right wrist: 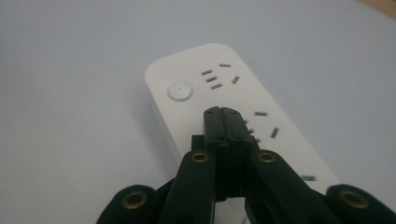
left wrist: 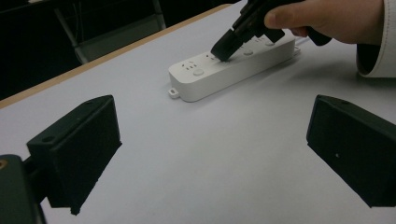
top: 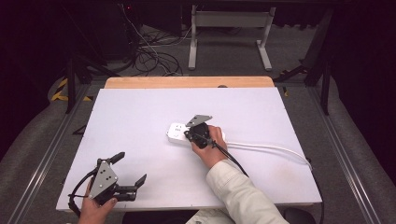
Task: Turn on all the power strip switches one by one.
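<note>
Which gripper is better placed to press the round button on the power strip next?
The right gripper: its shut jaws already sit on the power strip, just short of the round button. The left gripper hangs open near the table's front edge.

We counted one power strip (top: 180,132), one table (top: 140,121), two grippers, left (top: 128,171) and right (top: 190,135), and one cable (top: 275,149).
</note>
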Demonstrator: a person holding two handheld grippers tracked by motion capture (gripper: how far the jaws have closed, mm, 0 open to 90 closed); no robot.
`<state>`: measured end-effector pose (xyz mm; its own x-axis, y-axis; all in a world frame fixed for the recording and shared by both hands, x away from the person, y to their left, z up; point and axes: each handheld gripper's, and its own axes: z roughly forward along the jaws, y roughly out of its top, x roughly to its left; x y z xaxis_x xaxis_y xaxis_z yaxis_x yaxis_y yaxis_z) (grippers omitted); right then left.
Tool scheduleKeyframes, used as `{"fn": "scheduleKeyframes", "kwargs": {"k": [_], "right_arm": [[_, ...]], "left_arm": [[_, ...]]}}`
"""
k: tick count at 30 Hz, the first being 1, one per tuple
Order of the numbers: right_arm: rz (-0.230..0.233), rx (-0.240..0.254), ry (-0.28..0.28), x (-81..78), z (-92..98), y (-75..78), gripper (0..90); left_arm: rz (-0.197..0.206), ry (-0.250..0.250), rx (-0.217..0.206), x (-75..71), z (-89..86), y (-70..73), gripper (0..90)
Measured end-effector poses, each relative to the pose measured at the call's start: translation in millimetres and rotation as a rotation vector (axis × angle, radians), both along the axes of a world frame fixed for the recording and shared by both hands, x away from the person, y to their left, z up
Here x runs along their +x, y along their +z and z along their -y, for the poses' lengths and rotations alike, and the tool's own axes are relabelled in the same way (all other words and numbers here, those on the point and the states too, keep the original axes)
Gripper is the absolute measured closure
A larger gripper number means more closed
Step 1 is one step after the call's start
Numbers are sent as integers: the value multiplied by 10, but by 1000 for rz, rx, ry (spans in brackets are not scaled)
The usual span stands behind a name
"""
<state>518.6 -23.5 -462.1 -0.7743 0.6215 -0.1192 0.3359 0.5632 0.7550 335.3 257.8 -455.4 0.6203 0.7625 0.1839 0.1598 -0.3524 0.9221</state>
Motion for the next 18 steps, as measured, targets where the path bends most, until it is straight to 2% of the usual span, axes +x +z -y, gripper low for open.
{"fn": "scheduleKeyframes", "kwargs": {"k": [1, 3, 4, 7, 10, 18], "right_arm": [[32, 12, -2, -19, 13, 33, 900], [62, 124, 21, -60, 63, 142, 900], [61, 152, 24, -70, 69, 193, 900], [64, 150, 34, -81, 71, 267, 900], [56, 156, 32, -75, 86, 281, 900], [41, 163, 34, -47, 88, 289, 900]], "left_arm": [[-1, 1, -3, 2, -1, -2, 33], [1, 3, -3, 12, -13, -1, 34], [1, 3, -3, 12, -13, -1, 34], [-5, 5, -6, 16, -20, -1, 34], [5, 6, -4, -1, -18, 6, 33], [0, 6, -4, 7, -15, 1, 34]]}}
